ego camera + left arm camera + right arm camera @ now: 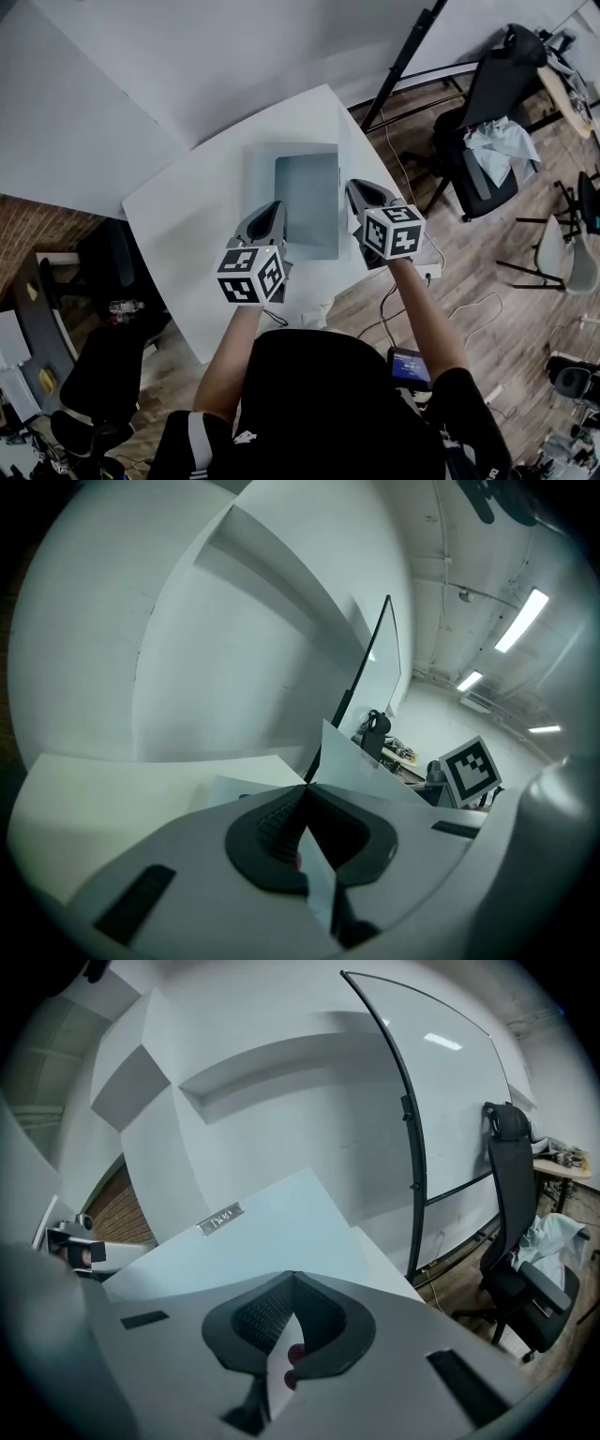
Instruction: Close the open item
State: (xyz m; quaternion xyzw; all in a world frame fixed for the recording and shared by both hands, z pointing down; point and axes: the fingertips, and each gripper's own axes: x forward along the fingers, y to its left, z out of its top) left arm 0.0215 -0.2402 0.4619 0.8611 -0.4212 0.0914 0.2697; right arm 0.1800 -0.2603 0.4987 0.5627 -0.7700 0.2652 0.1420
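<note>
Pale-grey open item point(307, 199) sits on the white surface point(187, 202), flanked by both grippers, long axis running away from them. Left gripper point(275, 211) and right gripper point(358, 190) each pinch a thin edge of its lid panel point(267, 1232). Both look equally near, so closing likely needs them together.

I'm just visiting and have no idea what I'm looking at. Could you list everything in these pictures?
table: one, white, centre of the head view.
laptop: one, pale grey-blue, on the table, lid raised.
whiteboard: one, white with black frame, beyond the table.
office chair: one, black, on the wooden floor at right.
cloth: one, pale, draped on the office chair.
left gripper: one, grey, shut on the laptop lid's edge.
right gripper: one, grey, shut on the same edge.
arms: two, bare, behind the grippers.
</note>
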